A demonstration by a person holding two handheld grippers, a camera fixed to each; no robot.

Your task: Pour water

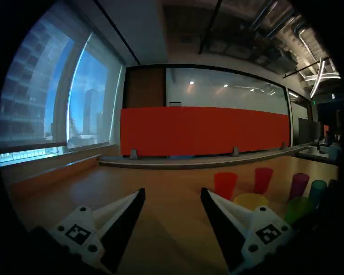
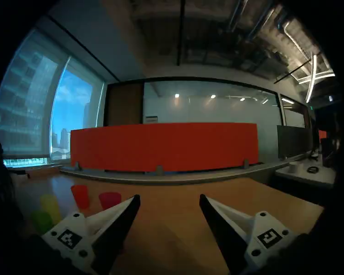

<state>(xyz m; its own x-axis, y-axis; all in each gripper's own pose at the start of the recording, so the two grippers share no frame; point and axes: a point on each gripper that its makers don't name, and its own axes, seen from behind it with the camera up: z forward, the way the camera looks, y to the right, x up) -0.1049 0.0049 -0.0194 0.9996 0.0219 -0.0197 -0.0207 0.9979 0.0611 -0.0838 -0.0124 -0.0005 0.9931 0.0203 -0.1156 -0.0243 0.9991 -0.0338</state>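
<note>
Your left gripper (image 1: 172,191) hangs over the wooden table (image 1: 172,231), fingers spread wide, nothing between them; the coloured cups (image 1: 263,179) cluster off its right finger, a yellow cup (image 1: 251,200) nearest the tip; your right gripper (image 2: 169,198) gapes just as wide, holding nothing; there the cups stand beyond its left finger, a red cup (image 2: 109,200) closest.

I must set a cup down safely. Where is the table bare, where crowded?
The table is bare between the open left gripper and the red divider, and ahead of the right gripper. The coloured cups crowd the stretch between both grippers.
</note>
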